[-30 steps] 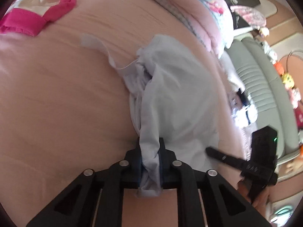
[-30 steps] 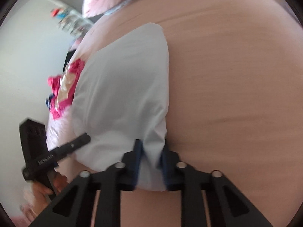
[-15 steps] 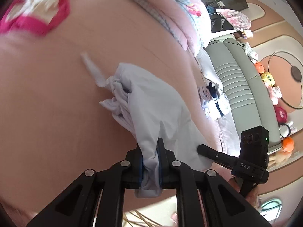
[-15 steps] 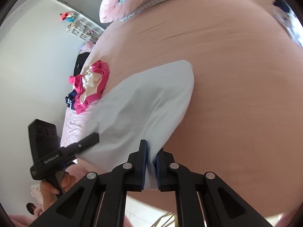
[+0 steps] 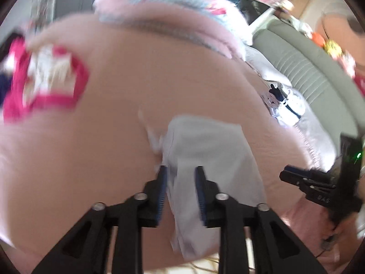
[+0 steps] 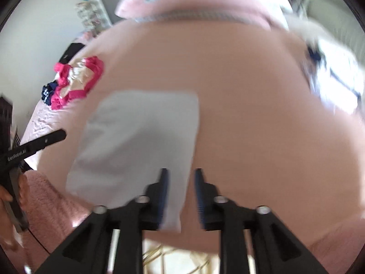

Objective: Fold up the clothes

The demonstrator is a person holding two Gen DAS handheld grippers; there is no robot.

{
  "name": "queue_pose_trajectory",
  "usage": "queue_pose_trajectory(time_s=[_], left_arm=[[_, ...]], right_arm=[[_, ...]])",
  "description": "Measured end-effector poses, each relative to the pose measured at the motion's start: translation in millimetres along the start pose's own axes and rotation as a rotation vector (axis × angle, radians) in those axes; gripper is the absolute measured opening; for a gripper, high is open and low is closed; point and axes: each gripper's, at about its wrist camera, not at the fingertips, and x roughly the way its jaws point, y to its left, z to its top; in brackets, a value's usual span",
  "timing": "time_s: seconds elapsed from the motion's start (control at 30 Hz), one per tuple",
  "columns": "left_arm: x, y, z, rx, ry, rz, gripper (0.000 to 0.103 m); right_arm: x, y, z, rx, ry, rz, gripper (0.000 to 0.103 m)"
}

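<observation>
A pale blue-grey garment (image 6: 136, 141) is laid flat on the pink bed sheet (image 6: 251, 125), folded into a rough rectangle at the near edge of the bed, with its near end hanging a little over that edge. In the left wrist view the same garment (image 5: 212, 159) is seen with bunched, wrinkled folds along its left side.

The left hand-held gripper (image 5: 181, 194) is parted, its blue-padded fingers standing on either side of the garment's near left part without pressing it. The right hand-held gripper (image 6: 181, 196) is likewise parted; the garment's near right corner lies between its fingers, and no clamping is seen.

Beyond the garment, toward the far left of the bed, a crumpled magenta and white garment (image 6: 77, 82) is seen, with a dark navy item (image 6: 48, 91) just beside it. At the head of the bed, far beyond the garment, a pink quilt (image 5: 164, 20) is piled. To the right of the bed a grey ribbed sofa (image 5: 319, 73) is seen. Both views are blurred.
</observation>
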Motion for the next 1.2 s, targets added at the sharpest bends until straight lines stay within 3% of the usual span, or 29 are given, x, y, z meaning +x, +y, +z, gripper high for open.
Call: queue_pose_trajectory(time_s=[0.07,0.3,0.43,0.5,0.57,0.67,0.73,0.9,1.07,1.2], left_arm=[[14,-2,5,0.031,-0.014,0.004,0.042],[84,7,-6,0.138,0.09,-0.019,0.041],[78,50,-8,0.03,0.055,0.042,0.042],[72,70,-10,-0.056,0.042,-0.009,0.042],[59,90,-14,-0.173,0.024,-0.108,0.041],[46,88,-23,-0.22,0.031,-0.209,0.044],[43,82,-32,-0.222,0.053,-0.254,0.05],[51,92,-49,-0.281,0.121,-0.233,0.061],[59,90,-57,-0.327,0.142,-0.294,0.062],[71,88,-55,-0.373,0.144,-0.364,0.063]], right_arm=[[15,15,17,-0.034,0.006,0.011,0.032],[73,40,41,-0.045,-0.014,0.019,0.032],[79,27,39,0.017,-0.01,0.01,0.036],[71,12,40,0.105,-0.014,0.021,0.036],[65,-9,37,0.222,-0.03,0.086,0.037],[74,-24,30,0.315,0.014,0.17,0.047],[81,-22,26,0.307,0.038,0.177,0.047],[102,-6,17,0.252,0.119,0.22,0.051],[105,10,2,0.159,0.102,0.214,0.069],[103,20,-2,0.069,0.107,0.144,0.07]])
